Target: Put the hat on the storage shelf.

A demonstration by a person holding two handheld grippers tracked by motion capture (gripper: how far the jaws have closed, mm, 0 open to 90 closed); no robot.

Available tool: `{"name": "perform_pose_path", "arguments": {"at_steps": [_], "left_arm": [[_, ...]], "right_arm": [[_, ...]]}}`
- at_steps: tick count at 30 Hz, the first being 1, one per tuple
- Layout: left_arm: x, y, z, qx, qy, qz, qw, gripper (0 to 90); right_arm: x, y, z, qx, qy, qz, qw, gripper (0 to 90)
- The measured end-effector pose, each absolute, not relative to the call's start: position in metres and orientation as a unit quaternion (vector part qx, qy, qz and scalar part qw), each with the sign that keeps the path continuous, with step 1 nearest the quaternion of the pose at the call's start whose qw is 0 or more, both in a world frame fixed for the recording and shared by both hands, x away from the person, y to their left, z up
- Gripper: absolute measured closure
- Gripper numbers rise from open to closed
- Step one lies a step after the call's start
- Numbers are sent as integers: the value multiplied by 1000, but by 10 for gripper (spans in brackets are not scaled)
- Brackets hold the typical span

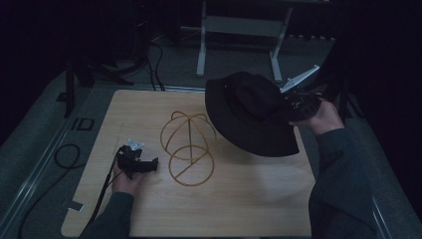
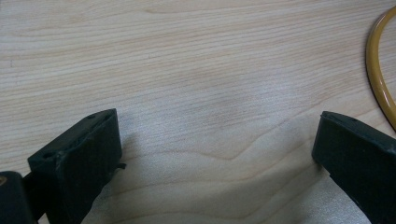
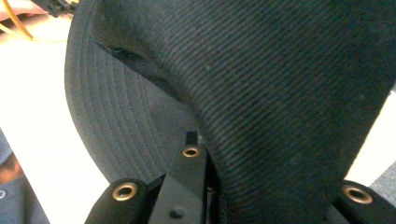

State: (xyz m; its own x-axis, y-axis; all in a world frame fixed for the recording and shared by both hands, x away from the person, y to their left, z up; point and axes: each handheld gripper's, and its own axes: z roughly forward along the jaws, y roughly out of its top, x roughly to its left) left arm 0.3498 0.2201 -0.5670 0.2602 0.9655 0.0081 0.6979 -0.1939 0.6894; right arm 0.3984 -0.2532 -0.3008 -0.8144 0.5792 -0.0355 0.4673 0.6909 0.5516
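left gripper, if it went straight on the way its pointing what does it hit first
Likely the yellow wire stand: in the high view the open left gripper points at its base ring. Its own view aims at bare table, the ring off to one side.

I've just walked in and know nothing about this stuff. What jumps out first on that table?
A big black hat held up in the air over the table's right side, pinched by the right gripper. Beside it, at the middle of the wooden table, stands a yellow wire stand. The left gripper rests open on the wood, close to the stand's base ring.
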Motion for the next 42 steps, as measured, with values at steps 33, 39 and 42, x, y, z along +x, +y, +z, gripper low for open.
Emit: {"name": "perform_pose_path", "arguments": {"at_steps": [33,39,42], "left_arm": [[350,220,-567,739,563,228,292,16],[350,220,-567,739,563,228,291,16],[350,220,-567,740,563,228,291,16]], "right_arm": [[394,-240,-276,256,919,277,111,879],[392,-237,-271,246,918,290,110,880],[390,-234,-268,240,919,294,110,879]]}}
